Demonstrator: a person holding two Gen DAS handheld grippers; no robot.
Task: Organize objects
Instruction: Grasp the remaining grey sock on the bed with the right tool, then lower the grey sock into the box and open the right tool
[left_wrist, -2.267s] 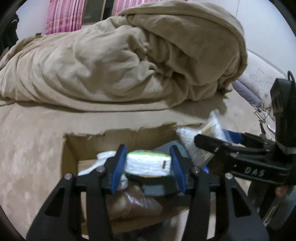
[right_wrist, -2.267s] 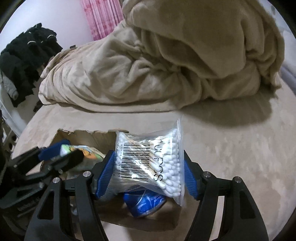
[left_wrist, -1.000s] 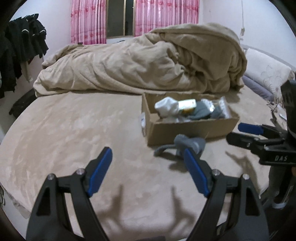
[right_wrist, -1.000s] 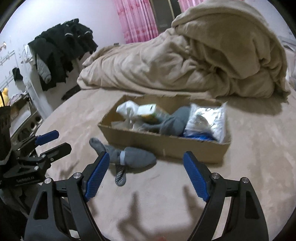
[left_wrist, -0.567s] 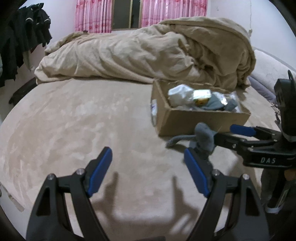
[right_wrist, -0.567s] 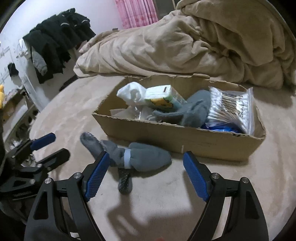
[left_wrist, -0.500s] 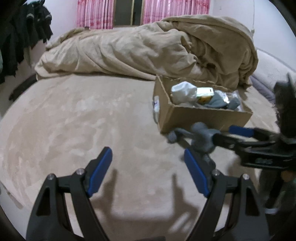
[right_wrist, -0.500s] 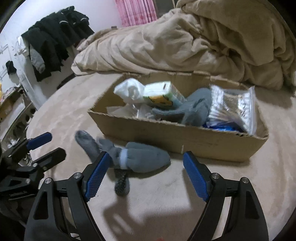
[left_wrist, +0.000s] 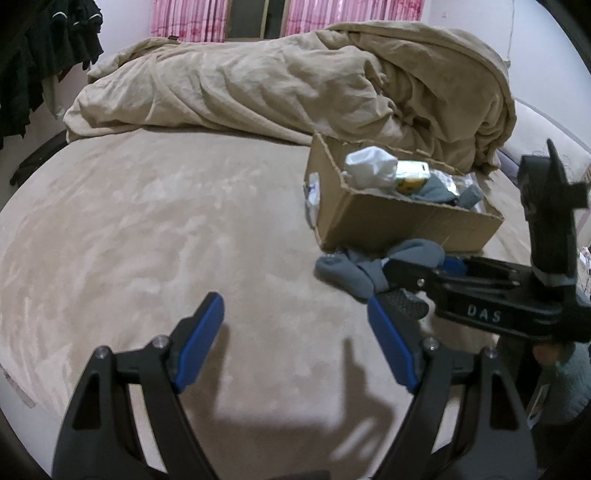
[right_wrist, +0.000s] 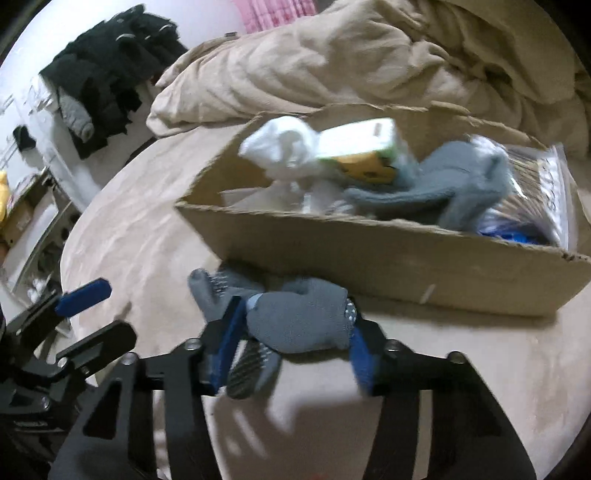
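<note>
A cardboard box sits on the beige bed and holds a white cloth, a tissue pack, a grey sock and a bag of cotton swabs. Grey socks lie on the bed in front of the box. My right gripper is closed around the socks, its blue pads pressing both sides. In the left wrist view the box and socks lie to the right, with the right gripper on them. My left gripper is open and empty over bare bed.
A crumpled beige duvet is heaped behind the box. Dark clothes hang at the left by the wall. Pink curtains are at the back. The bed edge curves round at the left and front.
My right gripper has moved forward and down onto the grey socks and closed on them. The left gripper has stayed open and shifted a little left.
</note>
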